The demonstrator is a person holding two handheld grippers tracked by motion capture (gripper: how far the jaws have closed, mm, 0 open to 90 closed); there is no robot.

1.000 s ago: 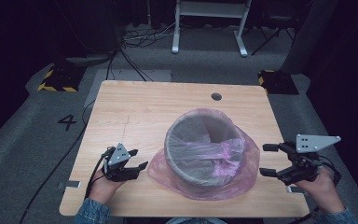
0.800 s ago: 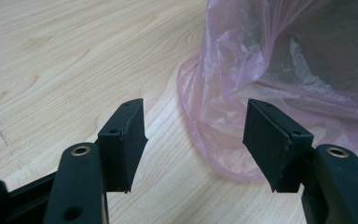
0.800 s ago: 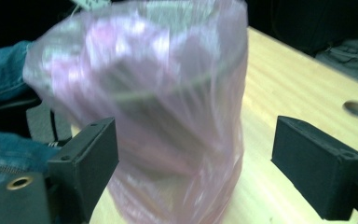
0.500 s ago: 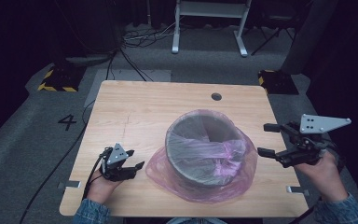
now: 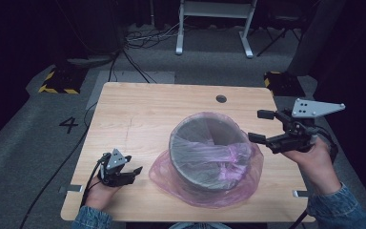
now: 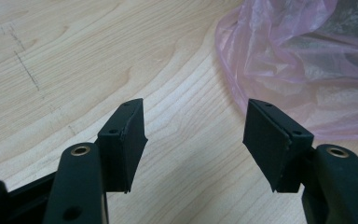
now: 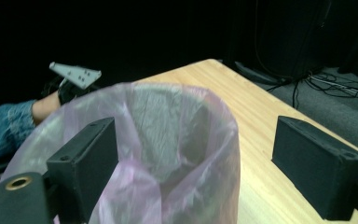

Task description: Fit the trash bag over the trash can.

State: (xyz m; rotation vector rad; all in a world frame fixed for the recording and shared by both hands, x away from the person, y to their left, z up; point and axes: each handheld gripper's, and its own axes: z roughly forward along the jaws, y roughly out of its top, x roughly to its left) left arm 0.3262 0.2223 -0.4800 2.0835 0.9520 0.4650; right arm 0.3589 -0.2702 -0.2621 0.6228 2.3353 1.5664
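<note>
In the high view, a grey bin [image 5: 208, 152] stands on the wooden table [image 5: 138, 114], right of centre and toward the near edge, with a pink plastic bag [image 5: 228, 186] lining it and spilling over its rim onto the tabletop around its base. The left gripper [image 5: 132, 172] lies low at the near left of the table, just beside the bag's left fringe but apart from it, its jaws spread with nothing between them. The right gripper [image 5: 261, 127] hangs above the table's right edge, level with the bin's rim and just right of it, jaws spread and empty, pointing left toward the bin. In the left gripper view, the two black jaws stand wide apart over bare wood, and the bag's crumpled edge [image 6: 303, 70] lies beyond the right-hand jaw, not touching it. In the right gripper view, the jaws are parted wide and hold nothing; the bag-lined bin [image 7: 168, 154] rises near between them, closer to the left-hand jaw, while the left gripper's grey plate [image 7: 74, 73] and a denim sleeve [image 7: 4, 128] show past the bin.
</note>
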